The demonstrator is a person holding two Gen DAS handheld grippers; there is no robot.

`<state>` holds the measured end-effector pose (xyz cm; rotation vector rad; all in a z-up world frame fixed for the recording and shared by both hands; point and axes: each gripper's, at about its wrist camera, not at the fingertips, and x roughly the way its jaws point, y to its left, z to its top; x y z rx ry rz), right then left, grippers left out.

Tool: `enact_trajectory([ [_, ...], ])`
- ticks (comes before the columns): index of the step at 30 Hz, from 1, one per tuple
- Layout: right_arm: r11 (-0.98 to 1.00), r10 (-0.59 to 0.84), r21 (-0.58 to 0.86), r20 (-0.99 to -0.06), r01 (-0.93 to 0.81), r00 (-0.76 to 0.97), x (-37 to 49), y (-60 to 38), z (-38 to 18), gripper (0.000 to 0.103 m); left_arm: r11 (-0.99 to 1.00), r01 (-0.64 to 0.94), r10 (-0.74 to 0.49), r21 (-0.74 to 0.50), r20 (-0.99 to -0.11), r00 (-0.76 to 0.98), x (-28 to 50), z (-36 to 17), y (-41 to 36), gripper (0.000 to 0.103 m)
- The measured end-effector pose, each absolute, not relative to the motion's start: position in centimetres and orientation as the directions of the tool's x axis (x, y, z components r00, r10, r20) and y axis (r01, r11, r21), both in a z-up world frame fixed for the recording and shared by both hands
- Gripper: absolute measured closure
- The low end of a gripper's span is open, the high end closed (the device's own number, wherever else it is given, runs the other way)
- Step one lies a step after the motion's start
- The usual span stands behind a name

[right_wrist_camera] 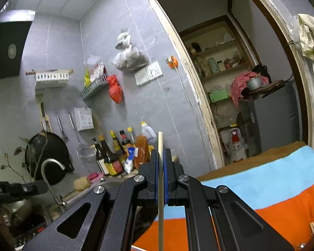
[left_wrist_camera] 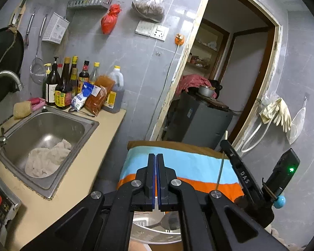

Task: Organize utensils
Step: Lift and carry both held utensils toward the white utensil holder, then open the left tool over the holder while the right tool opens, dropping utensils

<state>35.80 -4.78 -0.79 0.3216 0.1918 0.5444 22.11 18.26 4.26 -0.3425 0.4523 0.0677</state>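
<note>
Chopstick of pale wood or bamboo point(right_wrist_camera: 160, 179), long and slim, stands nearly upright between the blue-lined black fingers of the right gripper point(right_wrist_camera: 161, 156). Its squared top pokes above the fingertips and its lower length runs down out of sight at the bottom of the right wrist view. The right gripper's jaws are pinching it at mid-length, probably so it can be carried upright and lowered end-first into a holder.

Beneath and to the right lies a striped cloth in sky blue, orange and brown point(right_wrist_camera: 261, 190), draped over a raised surface that cannot be identified. Near its bottom right edge, a pair of pale stick tips point(right_wrist_camera: 313, 227) shows, possibly more chopsticks, though too small to be sure.

From the left wrist view, the left gripper point(left_wrist_camera: 156, 161) has its two black fingers pressed together with nothing between them, held above the same cloth. Below it, partly hidden by the gripper frame, sits a pale perforated basket point(left_wrist_camera: 142, 223) with what looks like a dark spoon or ladle point(left_wrist_camera: 167, 221) inside; this may be where utensils are gathered.

Further left, a stainless steel sink point(left_wrist_camera: 52, 125) is set into a beige countertop point(left_wrist_camera: 106, 129), with a crumpled white rag point(left_wrist_camera: 46, 159) in its basin. Dark sauce bottles point(left_wrist_camera: 62, 87) crowd the countertop's back corner against the grey tiled wall.
</note>
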Motion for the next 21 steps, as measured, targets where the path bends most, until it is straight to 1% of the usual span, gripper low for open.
enact_trajectory([
  [8,0.807,0.559,0.332,-0.163,-0.489,0.813,35.3,-5.5,-1.6,0.097,0.941,-0.130,-0.028,-0.312,-0.457,0.889,22.5,4.1,16.9,0.100],
  [10,0.808,0.563,0.329,-0.186,-0.489,0.805,35.1,-5.9,-1.5,0.095,0.942,-0.124,-0.035,-0.313,-0.457,0.889,22.6,4.1,16.6,0.097],
  [12,0.809,0.563,0.328,-0.198,-0.487,0.803,34.8,-6.5,-1.4,0.088,0.943,-0.114,-0.042,-0.314,-0.451,0.892,22.7,4.3,15.9,0.087],
  [13,0.811,0.560,0.328,-0.197,-0.484,0.805,34.6,-6.9,-1.2,0.081,0.942,-0.111,-0.044,-0.316,-0.444,0.895,22.7,4.4,15.6,0.078],
  [14,0.813,0.557,0.329,-0.193,-0.481,0.808,34.3,-7.4,-1.0,0.076,0.941,-0.106,-0.048,-0.322,-0.435,0.899,22.7,4.5,15.3,0.068],
  [15,0.813,0.554,0.331,-0.191,-0.478,0.810,34.1,-8.0,-0.7,0.074,0.939,-0.101,-0.052,-0.328,-0.429,0.902,22.7,4.6,15.0,0.064],
  [16,0.816,0.549,0.332,-0.190,-0.473,0.814,33.9,-8.6,-0.4,0.069,0.937,-0.095,-0.057,-0.336,-0.414,0.908,22.6,4.8,14.5,0.057],
  [17,0.820,0.542,0.333,-0.192,-0.466,0.818,33.7,-9.3,-0.1,0.063,0.936,-0.090,-0.059,-0.339,-0.407,0.912,22.6,4.8,14.2,0.055],
  [18,0.823,0.537,0.332,-0.192,-0.460,0.821,33.5,-10.0,0.3,0.059,0.937,-0.083,-0.064,-0.340,-0.399,0.915,22.6,5.0,13.7,0.054],
  [19,0.828,0.529,0.330,-0.189,-0.454,0.828,33.3,-10.8,0.7,0.052,0.939,-0.073,-0.069,-0.337,-0.391,0.918,22.8,5.2,13.0,0.051],
  [20,0.833,0.520,0.325,-0.183,-0.448,0.834,33.0,-11.6,1.2,0.048,0.941,-0.067,-0.071,-0.333,-0.386,0.920,22.9,5.4,12.4,0.047],
  [21,0.837,0.512,0.321,-0.176,-0.442,0.841,32.7,-12.5,1.7,0.046,0.942,-0.061,-0.074,-0.330,-0.381,0.922,23.0,5.5,11.9,0.046],
])
